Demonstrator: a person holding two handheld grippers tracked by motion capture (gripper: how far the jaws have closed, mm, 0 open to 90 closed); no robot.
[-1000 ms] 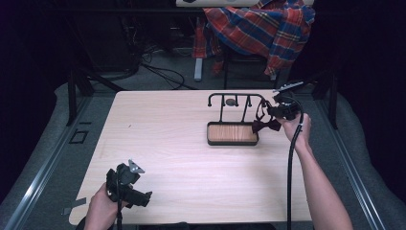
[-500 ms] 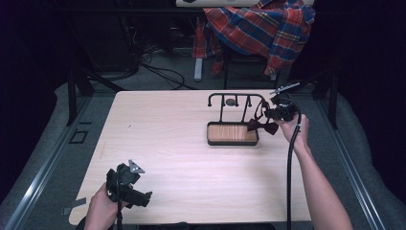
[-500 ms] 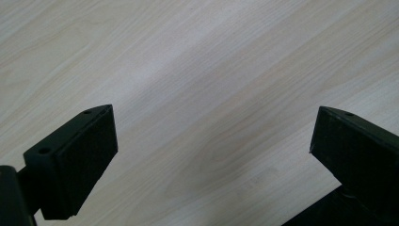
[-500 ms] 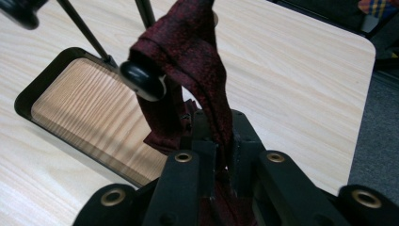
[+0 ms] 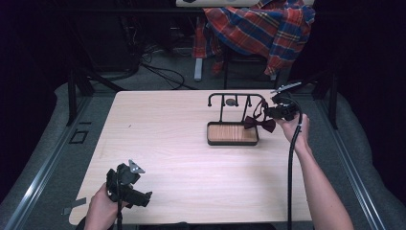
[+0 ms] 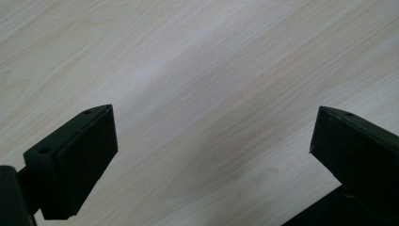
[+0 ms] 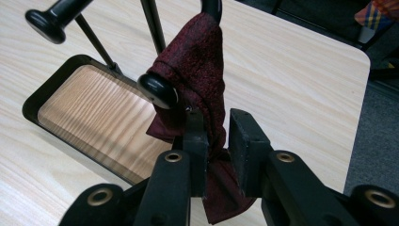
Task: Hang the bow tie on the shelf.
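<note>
Your right gripper (image 7: 217, 141) clamps the bow tie (image 7: 197, 89) at the rack (image 5: 230, 98); your left gripper (image 6: 211, 155) idles with fingers apart.

The dark red bow tie hangs by its strap from the right end of the black rack, which stands over a wooden tray (image 5: 232, 134) at the counter's (image 5: 167, 139) far right. Your right fingers (image 7: 195, 136) pinch the tie's cloth just below a rack knob. Your left gripper sits at the near left, over bare counter, well apart from the tray. A plaid cloth (image 5: 258, 28) drapes a chair beyond the counter.

No readable text or labels.
</note>
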